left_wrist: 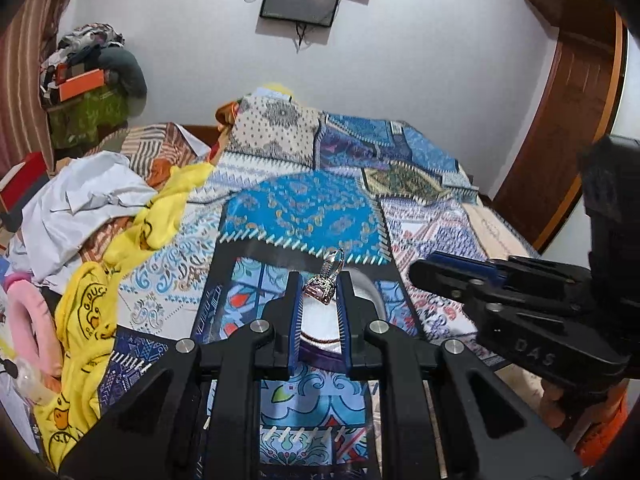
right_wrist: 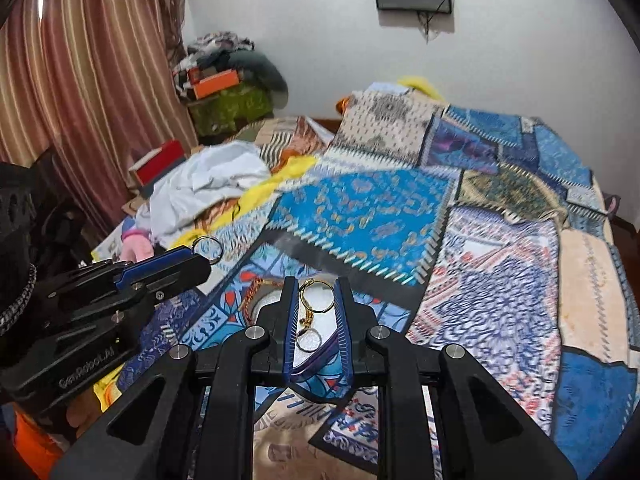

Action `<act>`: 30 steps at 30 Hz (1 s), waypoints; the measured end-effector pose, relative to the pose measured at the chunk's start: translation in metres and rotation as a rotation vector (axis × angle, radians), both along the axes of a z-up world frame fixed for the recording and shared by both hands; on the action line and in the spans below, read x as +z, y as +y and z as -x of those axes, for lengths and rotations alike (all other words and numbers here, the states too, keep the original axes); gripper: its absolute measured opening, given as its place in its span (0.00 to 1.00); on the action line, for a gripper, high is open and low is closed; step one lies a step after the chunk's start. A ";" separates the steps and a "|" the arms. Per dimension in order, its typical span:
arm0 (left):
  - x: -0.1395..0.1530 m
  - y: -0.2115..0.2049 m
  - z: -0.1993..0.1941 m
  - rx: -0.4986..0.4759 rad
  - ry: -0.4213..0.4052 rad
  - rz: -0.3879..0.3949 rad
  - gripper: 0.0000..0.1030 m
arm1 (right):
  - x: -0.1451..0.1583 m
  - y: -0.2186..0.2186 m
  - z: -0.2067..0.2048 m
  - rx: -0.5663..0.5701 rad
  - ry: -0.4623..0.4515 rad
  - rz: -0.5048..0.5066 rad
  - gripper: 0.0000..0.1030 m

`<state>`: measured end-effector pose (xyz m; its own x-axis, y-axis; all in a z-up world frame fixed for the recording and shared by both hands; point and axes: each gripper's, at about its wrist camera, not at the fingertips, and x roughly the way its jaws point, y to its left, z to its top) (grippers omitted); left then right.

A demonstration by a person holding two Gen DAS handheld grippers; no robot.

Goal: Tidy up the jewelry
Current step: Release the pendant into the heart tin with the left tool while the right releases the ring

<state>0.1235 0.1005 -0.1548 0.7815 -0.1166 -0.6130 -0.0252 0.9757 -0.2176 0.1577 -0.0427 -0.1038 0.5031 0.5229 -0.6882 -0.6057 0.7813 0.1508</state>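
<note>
My left gripper (left_wrist: 320, 280) is shut on a silver ring with a purple stone (left_wrist: 326, 286), held above a white dish (left_wrist: 320, 326) on the patterned bedspread. In the right wrist view the left gripper (right_wrist: 200, 256) sits at the left, with the ring's band (right_wrist: 208, 249) sticking out of its tip. My right gripper (right_wrist: 317, 286) is narrowly open over the white dish (right_wrist: 320, 322), with a gold ring (right_wrist: 316, 295) between its tips; whether they touch it I cannot tell. A second ring (right_wrist: 307, 339) and a gold chain (right_wrist: 254, 292) lie on the dish. The right gripper (left_wrist: 436, 268) shows at the right of the left wrist view.
The patchwork bedspread (left_wrist: 304, 208) covers the bed. A heap of white and yellow clothes (left_wrist: 120, 216) lies at the left. A striped curtain (right_wrist: 80, 80) hangs at the left. A wooden door (left_wrist: 572, 120) stands at the right.
</note>
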 end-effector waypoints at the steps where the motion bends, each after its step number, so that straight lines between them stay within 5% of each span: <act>1: -0.002 0.000 -0.001 -0.003 0.008 -0.003 0.15 | -0.005 0.003 -0.003 0.005 0.014 0.007 0.16; 9: -0.024 0.003 -0.016 -0.026 0.061 0.008 0.15 | -0.038 0.015 -0.018 0.022 0.107 0.060 0.16; 30: -0.032 0.004 -0.028 -0.045 0.087 0.037 0.15 | -0.050 0.029 -0.021 0.048 0.098 0.132 0.16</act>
<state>0.1518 0.1042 -0.1873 0.7189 -0.1740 -0.6730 -0.0022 0.9676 -0.2525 0.1792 -0.0138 -0.1536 0.4063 0.4466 -0.7972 -0.6303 0.7686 0.1093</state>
